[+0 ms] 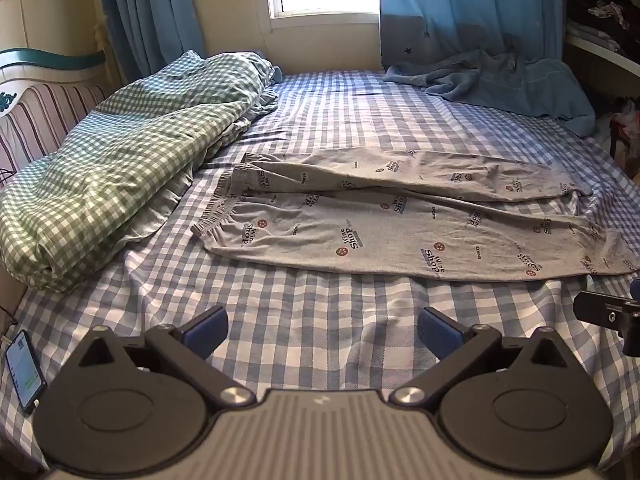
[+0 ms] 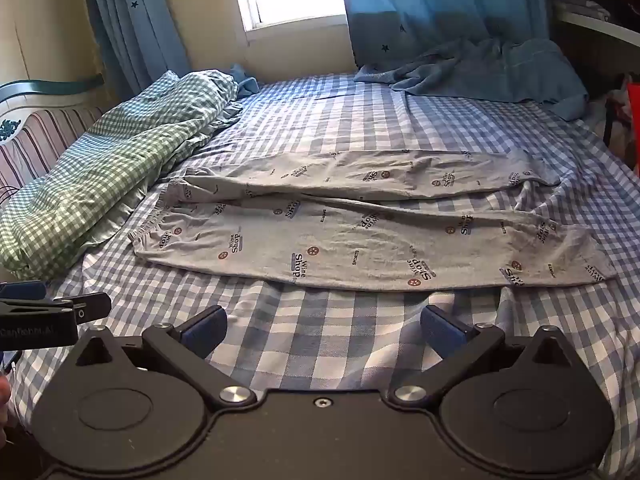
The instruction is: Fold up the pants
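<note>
Soft grey knit pants (image 1: 400, 220), matt w/ printed logos and a gathered elastic waistband, lie on a woven blue-and-white check cotton sheet (image 1: 320, 312). A puffy green gingham cloth duvet (image 1: 120, 160) sits beside them. Left gripper (image 1: 322, 330): matt black plastic arms, shiny metal pivot bolts, ribbed grey housing, textured blue rubber-like fingers (image 1: 204, 330). A glossy-screened phone (image 1: 25, 372) lies at the edge; thin blue fabric curtains (image 1: 460, 8) behind.

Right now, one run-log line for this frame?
phase: pre-grasp | pants: flat on bed, unfolded, waistband left | left gripper: jaws open, empty | right gripper: jaws open, empty
</note>
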Action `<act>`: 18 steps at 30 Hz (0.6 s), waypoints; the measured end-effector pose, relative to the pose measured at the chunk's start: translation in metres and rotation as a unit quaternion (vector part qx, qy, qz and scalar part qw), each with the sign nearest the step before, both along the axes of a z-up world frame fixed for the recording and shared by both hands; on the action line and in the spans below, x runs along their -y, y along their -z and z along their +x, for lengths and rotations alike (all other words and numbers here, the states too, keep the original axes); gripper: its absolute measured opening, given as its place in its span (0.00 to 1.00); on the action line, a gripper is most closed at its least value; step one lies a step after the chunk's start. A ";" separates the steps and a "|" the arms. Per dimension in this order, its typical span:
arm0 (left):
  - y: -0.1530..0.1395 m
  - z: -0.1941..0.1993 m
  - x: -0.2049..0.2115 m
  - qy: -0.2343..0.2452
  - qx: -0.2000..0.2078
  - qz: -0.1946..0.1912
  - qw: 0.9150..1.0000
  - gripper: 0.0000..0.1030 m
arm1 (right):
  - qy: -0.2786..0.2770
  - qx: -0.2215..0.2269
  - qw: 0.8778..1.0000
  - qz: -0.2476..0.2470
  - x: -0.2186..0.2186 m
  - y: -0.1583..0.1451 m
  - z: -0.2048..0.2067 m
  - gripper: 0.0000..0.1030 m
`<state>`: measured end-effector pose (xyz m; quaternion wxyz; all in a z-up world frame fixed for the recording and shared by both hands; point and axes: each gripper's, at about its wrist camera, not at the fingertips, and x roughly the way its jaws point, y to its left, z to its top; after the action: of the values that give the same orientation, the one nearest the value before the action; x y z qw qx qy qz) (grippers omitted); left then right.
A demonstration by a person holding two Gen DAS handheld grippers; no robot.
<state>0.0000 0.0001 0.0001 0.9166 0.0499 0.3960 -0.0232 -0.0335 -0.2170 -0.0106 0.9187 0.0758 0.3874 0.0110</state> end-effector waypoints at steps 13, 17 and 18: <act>0.001 0.000 -0.003 -0.001 -0.004 -0.005 1.000 1.00 | -0.003 -0.002 1.000 0.003 0.001 0.000 0.001 1.00; 0.004 0.000 -0.004 -0.001 -0.004 -0.006 1.000 1.00 | -0.002 -0.003 1.000 0.003 0.001 0.000 0.000 1.00; 0.004 0.000 -0.004 -0.001 -0.004 -0.006 1.000 1.00 | -0.002 -0.003 1.000 0.002 0.000 0.002 -0.001 1.00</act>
<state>0.0001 0.0042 -0.0040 0.9152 0.0439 0.3999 -0.0250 -0.0341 -0.2169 -0.0126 0.9173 0.0772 0.3903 0.0139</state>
